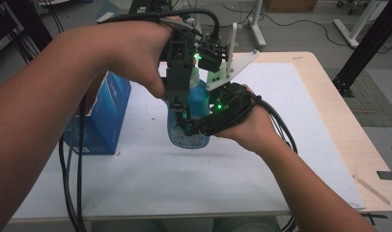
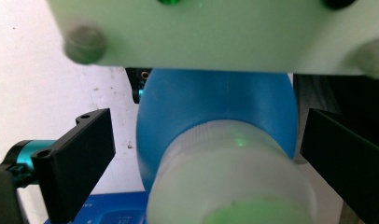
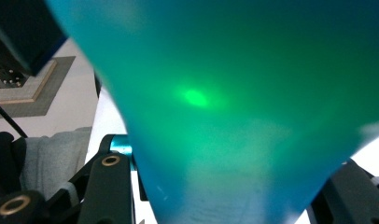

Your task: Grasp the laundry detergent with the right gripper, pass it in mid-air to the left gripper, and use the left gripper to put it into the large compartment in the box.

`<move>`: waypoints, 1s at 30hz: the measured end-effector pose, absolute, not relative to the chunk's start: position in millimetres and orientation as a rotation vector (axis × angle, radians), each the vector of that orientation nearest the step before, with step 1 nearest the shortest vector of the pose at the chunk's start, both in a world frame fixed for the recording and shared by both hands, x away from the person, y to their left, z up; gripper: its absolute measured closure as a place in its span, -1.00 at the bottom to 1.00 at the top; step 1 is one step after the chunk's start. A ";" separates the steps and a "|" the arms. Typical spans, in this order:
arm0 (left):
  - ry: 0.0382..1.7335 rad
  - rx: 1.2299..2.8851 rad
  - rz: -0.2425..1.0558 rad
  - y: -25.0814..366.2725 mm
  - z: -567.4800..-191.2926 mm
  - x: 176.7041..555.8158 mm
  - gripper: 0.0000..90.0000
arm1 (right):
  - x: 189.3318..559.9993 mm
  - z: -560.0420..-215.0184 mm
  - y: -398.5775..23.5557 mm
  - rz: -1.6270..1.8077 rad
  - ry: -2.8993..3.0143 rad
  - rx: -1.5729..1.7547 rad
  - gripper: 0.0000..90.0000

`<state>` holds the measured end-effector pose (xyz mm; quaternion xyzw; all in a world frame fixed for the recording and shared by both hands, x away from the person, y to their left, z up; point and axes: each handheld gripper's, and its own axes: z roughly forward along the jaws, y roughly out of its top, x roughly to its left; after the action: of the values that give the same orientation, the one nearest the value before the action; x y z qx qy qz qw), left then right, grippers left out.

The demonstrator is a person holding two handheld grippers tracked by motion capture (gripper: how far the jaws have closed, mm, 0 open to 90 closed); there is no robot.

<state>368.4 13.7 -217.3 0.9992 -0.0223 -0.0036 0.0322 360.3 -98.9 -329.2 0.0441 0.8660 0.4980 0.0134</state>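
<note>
A blue bottle (image 1: 200,96) with a white screw cap stands near the middle of the white mat (image 1: 184,179). My right gripper (image 1: 191,126) reaches in from the right and is shut on the bottle's lower body. In the right gripper view the bottle (image 3: 234,93) sits pressed between the two jaws of the right gripper (image 3: 225,196). My left gripper (image 1: 189,84) hangs over the bottle, pointing down. In the left gripper view the cap (image 2: 229,177) lies between the black jaws of the left gripper (image 2: 206,158); a gap shows beside the left jaw, so it is open.
A blue carton (image 1: 105,116) stands on the mat just left of the bottle, under my left forearm. Black cables hang off the table's front left edge. Bare wooden tabletop (image 1: 339,125) borders the mat on the right. The right gripper's white plate (image 2: 201,32) crosses the top of the left gripper view.
</note>
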 end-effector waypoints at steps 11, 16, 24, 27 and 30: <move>-0.072 3.082 -0.011 11.5 -217.3 368.0 -0.77 | 359.0 -328.6 -98.4 1.568 2.705 0.140 0.03; -0.067 3.087 -0.007 11.5 -218.5 368.3 -0.70 | 359.7 -328.4 -98.9 1.558 2.692 0.136 0.03; -0.050 3.092 -0.007 10.4 -218.0 367.9 -0.61 | 359.7 -328.0 -100.1 1.553 2.685 0.130 0.03; -0.054 3.092 -0.005 10.1 -218.2 368.0 -0.57 | 359.1 -327.6 -100.4 1.567 2.686 0.138 0.03; -0.041 3.087 0.000 10.2 -218.3 367.4 -0.57 | 359.1 -327.6 -100.1 1.566 2.683 0.135 0.03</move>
<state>367.4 10.2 -218.3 0.9995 -0.0132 0.0001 0.0273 359.1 -100.1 -327.6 0.0433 0.8627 0.5036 0.0162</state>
